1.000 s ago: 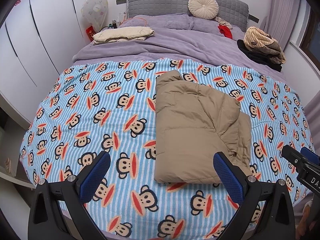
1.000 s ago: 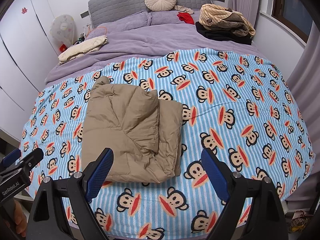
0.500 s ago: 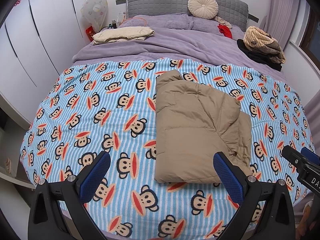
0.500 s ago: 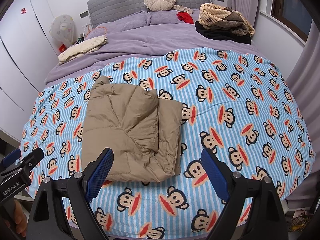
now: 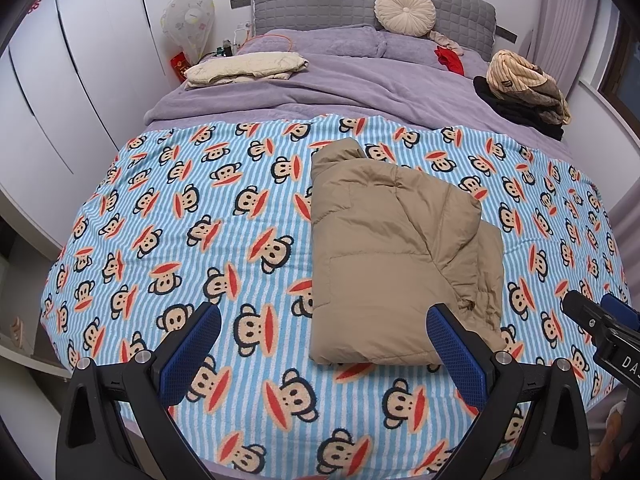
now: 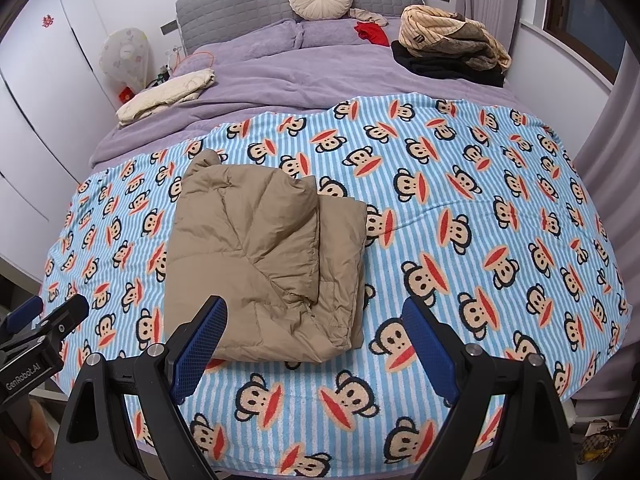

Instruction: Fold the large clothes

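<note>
A tan padded jacket (image 5: 394,252) lies folded into a thick rectangle on the blue striped monkey-print blanket (image 5: 192,216); it also shows in the right wrist view as the tan jacket (image 6: 264,256). My left gripper (image 5: 324,354) hangs above the blanket's near edge, open, with nothing between its blue pads, its right finger overlapping the jacket's near corner in the picture. My right gripper (image 6: 316,350) is open too, held above the jacket's near right edge without touching it.
A purple duvet (image 5: 328,88) covers the bed's far half. On it lie a cream folded garment (image 5: 246,68), a striped and dark clothes pile (image 5: 524,88) and a red item (image 5: 450,58). White wardrobes (image 5: 80,80) stand at the left, a curtain (image 6: 612,168) at the right.
</note>
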Action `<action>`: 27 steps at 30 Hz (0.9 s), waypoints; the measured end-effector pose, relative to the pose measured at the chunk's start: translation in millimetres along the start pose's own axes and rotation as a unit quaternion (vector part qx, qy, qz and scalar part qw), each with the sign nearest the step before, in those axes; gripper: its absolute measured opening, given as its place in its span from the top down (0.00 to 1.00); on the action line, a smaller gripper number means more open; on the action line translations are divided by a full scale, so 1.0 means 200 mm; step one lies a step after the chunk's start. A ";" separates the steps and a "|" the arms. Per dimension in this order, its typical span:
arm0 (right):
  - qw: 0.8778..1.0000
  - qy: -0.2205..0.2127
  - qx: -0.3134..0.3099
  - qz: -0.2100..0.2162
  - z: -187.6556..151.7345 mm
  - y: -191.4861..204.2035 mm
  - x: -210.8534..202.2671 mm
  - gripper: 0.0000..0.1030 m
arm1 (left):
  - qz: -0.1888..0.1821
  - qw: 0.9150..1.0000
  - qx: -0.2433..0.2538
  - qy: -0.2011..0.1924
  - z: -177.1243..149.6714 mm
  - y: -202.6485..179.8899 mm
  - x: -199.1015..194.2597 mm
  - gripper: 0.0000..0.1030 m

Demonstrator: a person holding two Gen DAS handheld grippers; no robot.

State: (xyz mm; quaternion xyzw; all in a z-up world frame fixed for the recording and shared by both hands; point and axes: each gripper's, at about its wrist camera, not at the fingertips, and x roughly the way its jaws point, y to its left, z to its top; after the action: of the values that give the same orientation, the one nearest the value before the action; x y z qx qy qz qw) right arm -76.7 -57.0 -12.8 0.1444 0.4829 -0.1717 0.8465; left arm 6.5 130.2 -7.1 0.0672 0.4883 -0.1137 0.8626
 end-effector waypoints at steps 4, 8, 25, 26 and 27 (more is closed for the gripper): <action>1.000 0.001 -0.001 0.001 0.00 0.00 0.00 0.11 | 0.001 1.000 0.001 0.000 0.00 0.00 0.00 0.00; 1.000 0.001 0.000 0.002 0.00 0.00 0.00 0.11 | 0.001 1.000 0.001 0.000 0.00 0.00 0.00 0.00; 1.000 0.002 0.000 0.002 -0.01 0.00 0.00 0.11 | 0.004 1.000 -0.001 0.000 -0.01 0.04 0.00 0.00; 1.000 0.001 0.000 0.002 0.00 0.00 0.00 0.12 | 0.005 1.000 -0.002 0.000 -0.01 0.04 0.00 0.00; 1.000 0.001 0.000 0.002 0.00 0.00 0.00 0.11 | 0.004 1.000 -0.002 0.001 -0.01 0.03 0.00 0.00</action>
State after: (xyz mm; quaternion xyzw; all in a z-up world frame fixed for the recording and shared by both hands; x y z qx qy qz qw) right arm -76.9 -57.7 -13.6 0.1453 0.4838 -0.1696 0.8462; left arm 6.6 136.2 -7.9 0.0676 0.4892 -0.1096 0.8626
